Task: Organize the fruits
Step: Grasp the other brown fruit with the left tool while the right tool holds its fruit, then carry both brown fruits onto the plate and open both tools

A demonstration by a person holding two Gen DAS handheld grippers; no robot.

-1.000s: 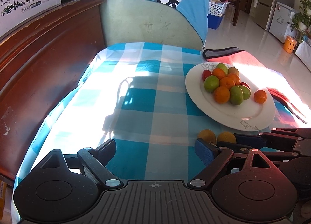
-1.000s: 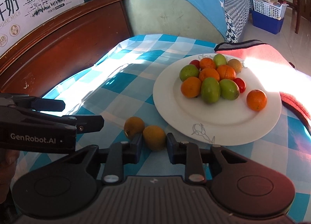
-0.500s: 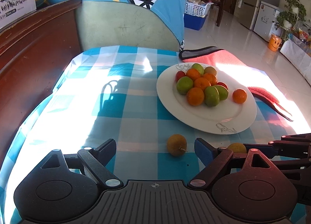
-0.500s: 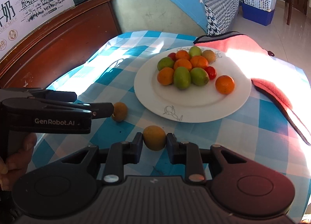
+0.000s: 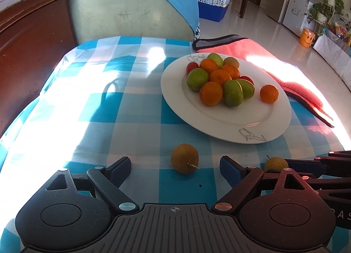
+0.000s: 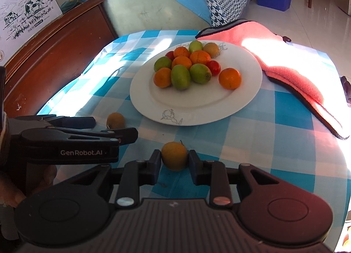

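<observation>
A white plate [image 5: 219,119] [image 6: 197,106] on the blue checked cloth holds several oranges, green fruits and small red ones. A brown fruit with a stem [image 5: 185,158] [image 6: 115,120] lies on the cloth in front of the plate. It sits just ahead of my open left gripper [image 5: 175,164] [image 6: 114,126], between the fingertips, and no pad touches it. My right gripper [image 6: 174,161] has a second yellow-brown fruit [image 6: 174,154] [image 5: 276,164] between its pads, low over the cloth. Its jaws are opening, though the pads still touch the fruit.
A pink towel [image 5: 274,64] [image 6: 285,60] lies right of the plate and runs to the table edge. A dark wooden bed frame [image 5: 26,55] borders the left side. A green chair back with a blue cover [image 5: 131,11] stands behind the table. A hand [image 6: 11,191] holds the left gripper.
The two brown fruits lay side by side; the right gripper carried one back from the plate. The left gripper moved in until the other fruit lies between its open fingers.
</observation>
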